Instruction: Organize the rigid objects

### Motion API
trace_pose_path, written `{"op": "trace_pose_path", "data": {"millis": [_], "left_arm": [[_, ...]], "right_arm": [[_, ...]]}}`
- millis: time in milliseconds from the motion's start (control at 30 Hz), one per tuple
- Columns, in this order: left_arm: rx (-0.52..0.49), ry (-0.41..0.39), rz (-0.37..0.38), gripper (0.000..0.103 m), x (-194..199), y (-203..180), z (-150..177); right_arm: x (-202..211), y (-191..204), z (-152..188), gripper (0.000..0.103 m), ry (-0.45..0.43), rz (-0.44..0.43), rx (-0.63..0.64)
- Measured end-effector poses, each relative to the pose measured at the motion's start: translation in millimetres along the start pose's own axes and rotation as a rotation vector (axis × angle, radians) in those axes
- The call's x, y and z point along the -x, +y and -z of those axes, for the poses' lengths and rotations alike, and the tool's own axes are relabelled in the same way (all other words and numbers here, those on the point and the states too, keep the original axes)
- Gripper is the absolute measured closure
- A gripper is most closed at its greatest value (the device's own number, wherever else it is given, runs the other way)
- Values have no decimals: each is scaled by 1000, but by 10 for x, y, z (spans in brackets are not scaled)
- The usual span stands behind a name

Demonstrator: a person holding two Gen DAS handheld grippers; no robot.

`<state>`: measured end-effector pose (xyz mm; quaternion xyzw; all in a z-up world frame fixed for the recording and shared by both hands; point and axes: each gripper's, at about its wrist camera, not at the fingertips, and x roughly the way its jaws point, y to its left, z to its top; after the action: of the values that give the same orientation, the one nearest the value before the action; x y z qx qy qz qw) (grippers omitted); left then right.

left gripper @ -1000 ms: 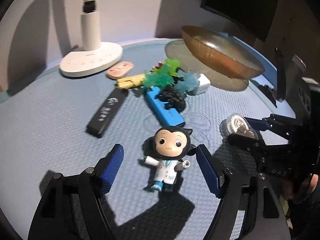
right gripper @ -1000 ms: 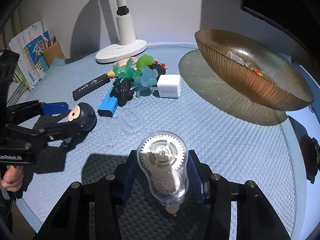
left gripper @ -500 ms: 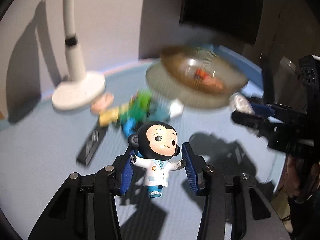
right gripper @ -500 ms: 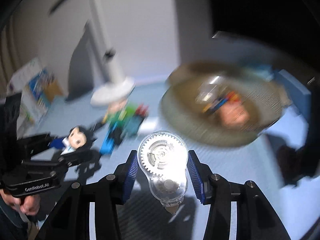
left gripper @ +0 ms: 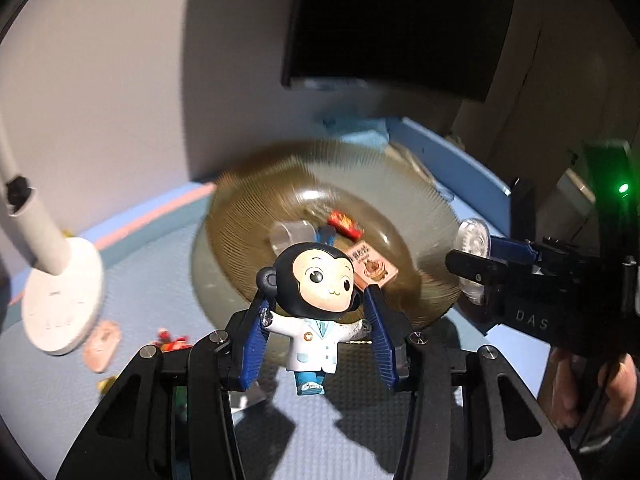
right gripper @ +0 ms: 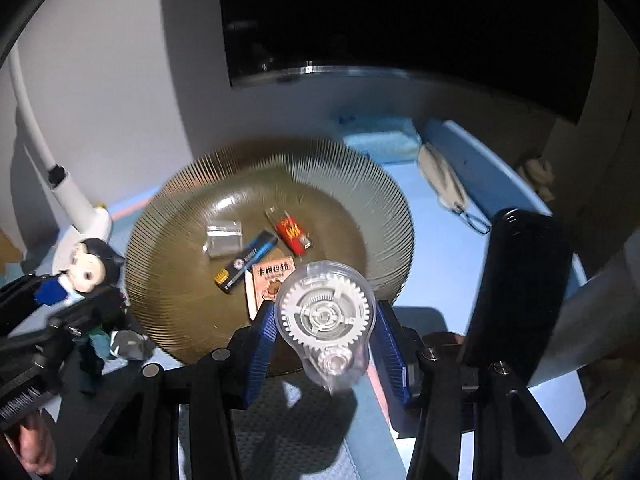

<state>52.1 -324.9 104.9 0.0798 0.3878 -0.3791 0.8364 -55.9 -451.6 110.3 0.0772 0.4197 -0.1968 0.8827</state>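
Crowding brown dish (right gripper: 168, 280): battery (right gripper: 248, 260), cards, possibly clear box.

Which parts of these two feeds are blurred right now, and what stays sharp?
Left wrist: bowl and lamp base smeared; figurine sharp in the left gripper. Right wrist: bowl rim mildly blurred; tape dispenser in the right gripper fairly crisp, its tip soft.

Ribbed amber glass bowl (left gripper: 256, 216) motion-smeared in left wrist view; near rim hidden behind monkey figurine in white coat (left gripper: 314, 304). White lamp base (left gripper: 60, 300) blurred, its stem cut off by left edge. Small pink and red items (left gripper: 102, 344) on blue mat too smeared to identify. In right wrist view, tip of clear gear-filled tape dispenser (right gripper: 326, 314) blurs out; dark objects (right gripper: 94, 354) lower left unreadable.
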Motion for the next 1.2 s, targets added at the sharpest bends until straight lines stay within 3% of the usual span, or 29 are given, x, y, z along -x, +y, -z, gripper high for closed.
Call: {"op": "trace_pose_path", "data": {"millis": [233, 267, 333, 400, 533, 667, 767, 833, 900, 967, 1067, 1200], "left_arm": [[26, 43, 4, 59, -240, -41, -8], [36, 33, 2, 46, -218, -22, -14], [71, -14, -11, 19, -96, 44, -29], [101, -89, -9, 18, 116, 137, -7], [156, -158, -31, 18, 625, 407, 132], [220, -210, -91, 18, 1095, 711, 480], [286, -214, -164, 18, 1360, 1049, 821], [340, -201, -213, 18, 1461, 1256, 1110], [400, -169, -234, 18, 1463, 1452, 1350], [466, -124, -281, 18, 1401, 1669, 1646], [469, -27, -414, 18, 1208, 1838, 1916], [449, 11, -398, 18, 1056, 1880, 2103]], "right_arm": [[-183, 62, 4, 55, 46, 60, 55], [-192, 50, -6, 54, 45, 51, 51], [-117, 10, -28, 41, -2, 21, 37], [33, -40, -45, 38, -64, 11, 13], [378, -160, -71, 37, -152, -44, -60], [536, -42, 18, 36, -163, -118, -59], [564, 270, 201, 35, -142, -189, -9], [534, 510, 347, 34, -122, -260, 23], [453, 778, 512, 23, -92, -321, 63], [309, 1057, 694, 22, -62, -385, 103], [74, 1333, 902, 22, -38, -378, 165], [-141, 1479, 1084, 22, -44, -353, 218]]}}
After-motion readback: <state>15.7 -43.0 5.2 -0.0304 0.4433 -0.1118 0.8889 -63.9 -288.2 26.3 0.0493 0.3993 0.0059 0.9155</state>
